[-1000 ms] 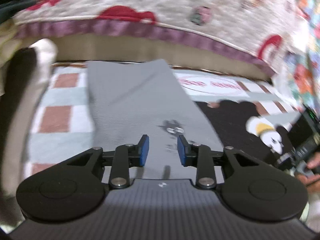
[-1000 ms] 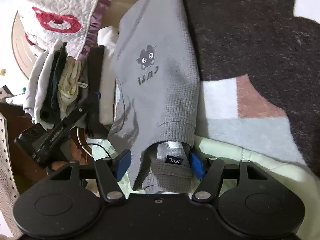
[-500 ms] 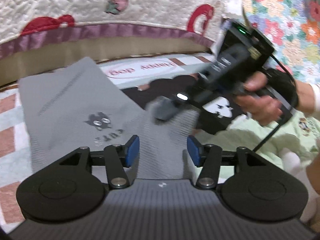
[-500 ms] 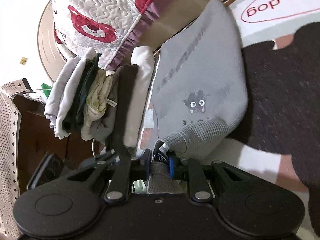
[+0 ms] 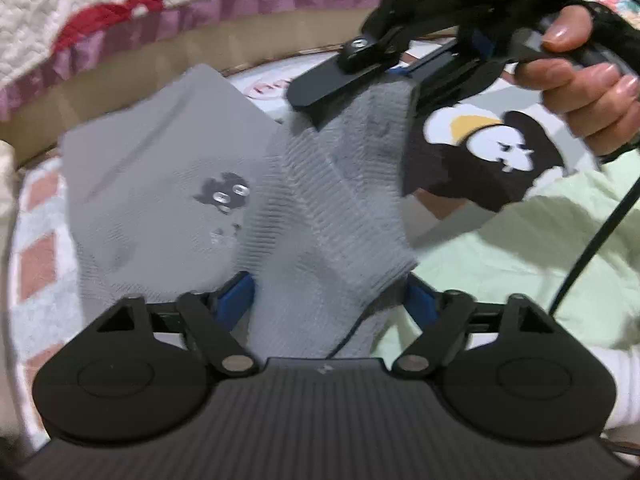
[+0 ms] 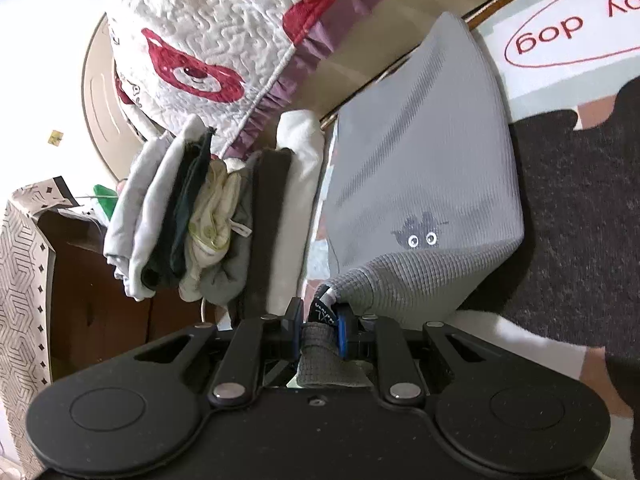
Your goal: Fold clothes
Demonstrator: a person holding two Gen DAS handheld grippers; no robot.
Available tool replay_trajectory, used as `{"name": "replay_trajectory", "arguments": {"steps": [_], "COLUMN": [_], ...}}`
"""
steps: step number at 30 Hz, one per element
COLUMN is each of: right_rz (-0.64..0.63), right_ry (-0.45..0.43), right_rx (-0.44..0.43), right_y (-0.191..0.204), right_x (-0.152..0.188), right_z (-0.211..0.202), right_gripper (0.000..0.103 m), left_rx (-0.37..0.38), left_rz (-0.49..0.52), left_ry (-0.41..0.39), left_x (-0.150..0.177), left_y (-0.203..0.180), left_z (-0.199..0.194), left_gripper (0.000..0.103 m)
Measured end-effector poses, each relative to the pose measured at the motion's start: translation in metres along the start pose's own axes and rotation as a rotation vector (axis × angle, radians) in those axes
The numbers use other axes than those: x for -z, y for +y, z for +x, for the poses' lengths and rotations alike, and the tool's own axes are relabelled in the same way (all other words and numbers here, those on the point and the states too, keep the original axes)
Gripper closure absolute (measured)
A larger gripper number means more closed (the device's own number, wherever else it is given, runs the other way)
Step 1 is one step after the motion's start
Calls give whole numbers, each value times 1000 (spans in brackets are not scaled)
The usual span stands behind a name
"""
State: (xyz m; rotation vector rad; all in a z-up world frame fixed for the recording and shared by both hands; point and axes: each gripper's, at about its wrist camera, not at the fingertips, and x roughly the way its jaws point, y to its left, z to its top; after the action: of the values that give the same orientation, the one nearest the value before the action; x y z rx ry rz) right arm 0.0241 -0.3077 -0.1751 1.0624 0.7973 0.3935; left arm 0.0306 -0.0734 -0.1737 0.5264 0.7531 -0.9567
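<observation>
Grey waffle-knit top [image 6: 424, 168] lies long across the rug [image 6: 580, 208]. Right gripper [image 6: 318, 334] pinches its collar end, lifted up. Left gripper [image 5: 330, 296] is wide around the raised cloth, not pinching.

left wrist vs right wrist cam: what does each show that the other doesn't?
Left wrist only: the person's hand holding the right hand-held gripper, which lifts the garment's ribbed edge; the left hand-held gripper open around a fold; pale green bedding.
Right wrist only: a stack of folded clothes, the black size label pinched between its pads, and a dark wooden cabinet.
Both: the grey waffle-knit garment with cartoon print and the white quilted bear-print bedspread.
</observation>
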Motion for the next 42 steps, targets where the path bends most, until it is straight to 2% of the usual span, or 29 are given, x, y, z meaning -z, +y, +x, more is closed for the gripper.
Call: {"name": "replay_trajectory", "arguments": {"steps": [2,3,4,6,11,15,17,18,20,21,23,26,29,31,33,36,38,40,42], "right_rz": [-4,-9,-15,-24,-52,-72,-94,-107,-133,-145,-149,-121,-91,-63,-37,-18,-17,-25,-37], "right_ry": [-15,-28,-38,-58,-87,-128,-125,-122,-115,-111,-104,-102,-105,-116,-131,-149,-161,-179,-203], "right_rx": [4,10,11,3,-2,11,64,95,156,187,239,283,322,335,339,350,362,363,366], "right_y": [1,2,3,4,12,24,24,23,21,20,8,-13,-32,-43,-50,-53,-52,-47,-40], "right_x": [0,0,1,2,-6,-42,-72,-87,-118,-134,-156,-162,-164,-162,-160,-159,-160,-161,-162], "right_z": [-2,-3,-5,-7,-12,-7,4,10,22,28,40,49,55,55,56,59,62,62,60], "right_gripper": [83,83,84,84,85,86,86,86,86,87,89,89,89,89,89,90,90,90,90], "left_rx": [-134,-178,-194,-182,-198,-160,-139,-129,-127,-158,-216,-196,-149,-85,-59,-77,-85,-113,-153], "left_rz": [44,66,60,21,12,-51,-82,-98,-167,-197,-229,-209,-332,-488,-563,-468,-424,-460,-522], "left_ry": [-24,-36,-55,-90,-148,-192,-189,-187,-167,-167,-189,-251,-285,-262,-228,-179,-173,-161,-150], "left_x": [-1,-2,-3,-4,-16,-43,-63,-72,-91,-97,-102,-93,-72,-45,-23,-12,-9,-6,-4], "left_y": [-2,-2,0,5,18,63,94,109,141,149,157,158,181,203,214,211,205,205,211], "left_z": [0,-1,-4,-12,-19,-14,2,10,31,38,43,25,10,11,15,19,21,25,30], "left_gripper": [67,81,87,89,90,90,89,87,73,59,58,55,49,49,49,47,39,30,29]}}
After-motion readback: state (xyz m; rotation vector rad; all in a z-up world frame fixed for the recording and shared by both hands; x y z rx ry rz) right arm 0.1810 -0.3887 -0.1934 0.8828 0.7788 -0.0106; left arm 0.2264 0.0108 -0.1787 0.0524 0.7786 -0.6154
